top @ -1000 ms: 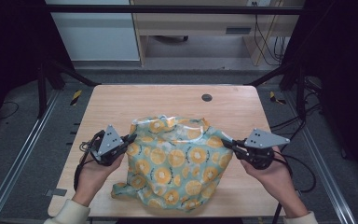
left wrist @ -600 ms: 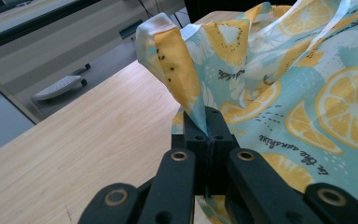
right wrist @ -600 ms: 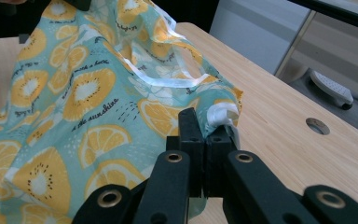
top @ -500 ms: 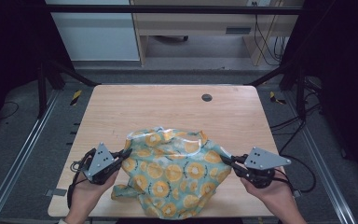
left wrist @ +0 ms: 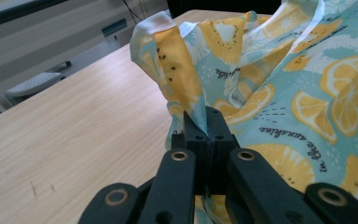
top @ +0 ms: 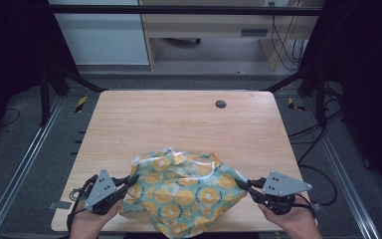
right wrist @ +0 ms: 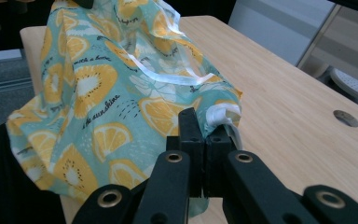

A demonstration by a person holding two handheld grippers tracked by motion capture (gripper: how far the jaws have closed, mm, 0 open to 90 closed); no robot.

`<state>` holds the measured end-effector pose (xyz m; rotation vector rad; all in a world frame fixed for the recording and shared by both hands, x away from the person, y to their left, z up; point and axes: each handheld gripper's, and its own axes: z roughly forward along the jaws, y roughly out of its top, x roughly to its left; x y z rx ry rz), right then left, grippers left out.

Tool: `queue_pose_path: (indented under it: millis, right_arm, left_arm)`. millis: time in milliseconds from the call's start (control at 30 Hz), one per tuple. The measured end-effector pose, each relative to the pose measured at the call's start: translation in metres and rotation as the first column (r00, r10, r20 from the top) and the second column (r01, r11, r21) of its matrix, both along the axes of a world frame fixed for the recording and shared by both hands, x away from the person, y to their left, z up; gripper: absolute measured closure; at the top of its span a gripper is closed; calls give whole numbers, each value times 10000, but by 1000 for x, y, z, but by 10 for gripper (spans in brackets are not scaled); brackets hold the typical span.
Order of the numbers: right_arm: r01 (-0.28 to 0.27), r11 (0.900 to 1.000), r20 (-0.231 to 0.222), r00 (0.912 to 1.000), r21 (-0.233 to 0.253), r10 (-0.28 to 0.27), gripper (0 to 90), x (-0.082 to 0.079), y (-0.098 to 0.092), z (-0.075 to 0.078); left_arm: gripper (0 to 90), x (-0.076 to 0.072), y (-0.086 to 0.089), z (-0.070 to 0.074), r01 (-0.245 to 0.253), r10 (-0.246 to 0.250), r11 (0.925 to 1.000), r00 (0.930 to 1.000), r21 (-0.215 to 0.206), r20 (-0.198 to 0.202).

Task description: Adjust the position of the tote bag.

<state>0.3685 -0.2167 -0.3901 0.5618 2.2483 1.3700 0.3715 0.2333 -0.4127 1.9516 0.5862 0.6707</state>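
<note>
Two grippers are stretching a lemon-print cloth (top: 184, 191) across the near edge of the wooden table (top: 179, 124), its long axis running left to right. Keeping tension even and level looks wise. Left gripper (left wrist: 200, 123) is clamping a bunched left corner; right gripper (right wrist: 203, 128) is pinching the white-hemmed right corner.

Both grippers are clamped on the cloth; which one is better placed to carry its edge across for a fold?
Probably the left gripper: it pinches a raised cloth corner with bare table ahead. The right gripper holds an edge just as firmly, but the cloth there hangs past the near table edge.
</note>
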Motion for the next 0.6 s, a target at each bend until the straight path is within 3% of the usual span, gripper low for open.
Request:
queue_pose_path:
  millis: [333,600]
  right_arm:
    - [-405,9991,-111,9991,108,406,896,-15,-5,-9]
    - [-392,9989,-572,9975,245,405,897,-15,-12,-27]
  left_arm:
    - [900,-22,4,-14,618,-618,9981,9980,-2,-149]
    - [900,-21,-7,-28,1161,-1106,9899,9915,813,-686]
